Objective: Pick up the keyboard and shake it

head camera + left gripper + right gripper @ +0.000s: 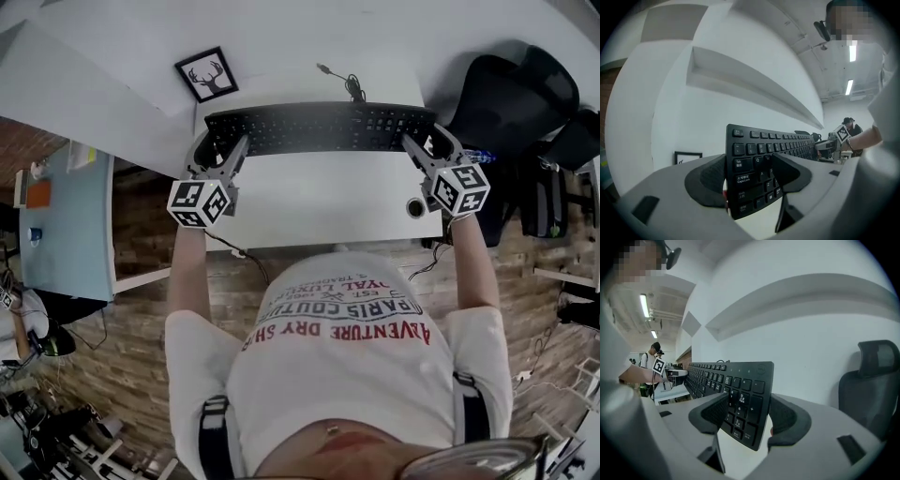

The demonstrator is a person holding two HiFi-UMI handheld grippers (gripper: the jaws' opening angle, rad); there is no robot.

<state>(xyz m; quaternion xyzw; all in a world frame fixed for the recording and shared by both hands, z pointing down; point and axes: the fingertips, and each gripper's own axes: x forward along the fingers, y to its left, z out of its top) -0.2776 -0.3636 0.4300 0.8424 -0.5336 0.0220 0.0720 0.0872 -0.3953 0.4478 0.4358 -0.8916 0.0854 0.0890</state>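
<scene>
Left claw (223, 142) and right claw (428, 141) clamp crosswise keyboard (319, 128).

The keyboard (319, 128) is a black, full-size wired model with a number pad at its right end. It stretches across the upper middle of the head view above the white desk (319, 202), key face turned up toward the camera. It looks slightly blurred there and seems lifted clear of the desk, though that is hard to confirm. Its thin black cable (352, 86) trails from the back edge toward the top of the frame. The left gripper (221, 147) clamps the Caps Lock end, and the right gripper (424, 147) clamps the number-pad end.
</scene>
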